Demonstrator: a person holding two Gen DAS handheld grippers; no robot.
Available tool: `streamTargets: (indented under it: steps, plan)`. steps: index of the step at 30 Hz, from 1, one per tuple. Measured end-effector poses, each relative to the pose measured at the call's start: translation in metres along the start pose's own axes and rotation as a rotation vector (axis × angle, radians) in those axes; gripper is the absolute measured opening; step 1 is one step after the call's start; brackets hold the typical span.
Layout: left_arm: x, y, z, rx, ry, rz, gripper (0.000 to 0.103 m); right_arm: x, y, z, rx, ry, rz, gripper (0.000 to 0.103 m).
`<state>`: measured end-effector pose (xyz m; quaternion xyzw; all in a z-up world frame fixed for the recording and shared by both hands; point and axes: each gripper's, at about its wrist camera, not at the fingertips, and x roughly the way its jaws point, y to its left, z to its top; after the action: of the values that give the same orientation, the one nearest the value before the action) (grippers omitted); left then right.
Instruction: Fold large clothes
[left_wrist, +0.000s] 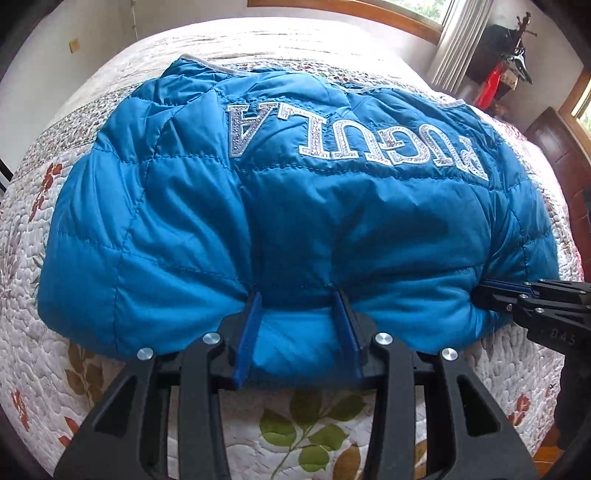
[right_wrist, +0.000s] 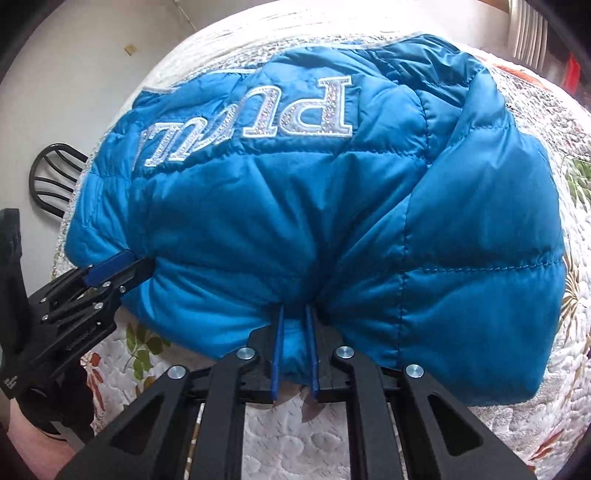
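Observation:
A puffy blue quilted jacket (left_wrist: 295, 221) with silver lettering across its back lies folded on a bed, its near edge toward both grippers. My left gripper (left_wrist: 297, 299) is shut on a thick roll of that near edge, and the fabric bulges between its blue pads. Off to the right, my right gripper (left_wrist: 487, 291) bites the same edge. In the right wrist view the jacket (right_wrist: 295, 221) fills the frame. There my right gripper (right_wrist: 294, 310) is shut on a tightly pinched fold, with creases fanning out from it. The left gripper (right_wrist: 136, 266) grips the edge at the left.
A white quilted bedspread (left_wrist: 314, 435) printed with leaves and flowers covers the bed under the jacket. At the far right are a window with a curtain (left_wrist: 458, 40), a coat stand with a red item (left_wrist: 498, 85) and dark wooden furniture (left_wrist: 561, 155). A black chair (right_wrist: 55, 181) stands left of the bed.

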<state>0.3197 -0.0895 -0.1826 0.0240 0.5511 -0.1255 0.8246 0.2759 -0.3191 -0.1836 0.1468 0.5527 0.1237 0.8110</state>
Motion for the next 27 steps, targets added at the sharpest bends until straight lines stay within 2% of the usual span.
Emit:
streamTargets:
  steps: [2, 3, 4, 5, 6, 8, 12, 14, 17, 20, 23, 27]
  plan:
    - [-0.012, 0.008, 0.003, -0.023, 0.004, -0.026, 0.043, -0.027, -0.007, -0.004, 0.005, -0.056, 0.034, 0.021]
    - [-0.022, 0.017, 0.003, -0.045, -0.013, -0.028, 0.047, -0.042, -0.012, -0.006, 0.008, -0.096, 0.043, 0.033]
    - [-0.034, 0.027, 0.006, -0.062, -0.037, -0.021, 0.056, -0.059, -0.021, -0.007, 0.021, -0.139, 0.057, 0.040]
    - [-0.044, 0.037, 0.008, -0.074, -0.062, -0.013, 0.064, -0.073, -0.031, -0.009, 0.038, -0.173, 0.073, 0.051]
    - [-0.057, 0.050, 0.011, -0.089, -0.094, -0.002, 0.066, -0.086, -0.043, -0.007, 0.063, -0.205, 0.091, 0.060]
    - [-0.075, 0.081, 0.018, -0.129, -0.135, 0.007, 0.077, -0.103, -0.072, -0.005, 0.117, -0.247, 0.128, 0.068]
    - [-0.080, 0.143, 0.033, -0.226, -0.135, 0.053, 0.078, -0.103, -0.126, 0.007, 0.239, -0.249, 0.189, 0.075]
    - [-0.072, 0.171, 0.038, -0.278, -0.102, 0.016, 0.078, -0.092, -0.147, 0.014, 0.273, -0.223, 0.239, 0.079]
    - [-0.054, 0.197, 0.044, -0.330, -0.068, -0.083, 0.078, -0.074, -0.166, 0.024, 0.314, -0.201, 0.312, 0.082]
    - [-0.038, 0.202, 0.046, -0.346, -0.065, -0.163, 0.078, -0.054, -0.174, 0.032, 0.334, -0.187, 0.390, 0.086]
    - [-0.021, 0.205, 0.049, -0.363, -0.046, -0.213, 0.078, -0.036, -0.179, 0.040, 0.338, -0.166, 0.397, 0.087]
    - [0.003, 0.204, 0.058, -0.362, -0.028, -0.240, 0.080, -0.016, -0.179, 0.050, 0.326, -0.135, 0.408, 0.088]
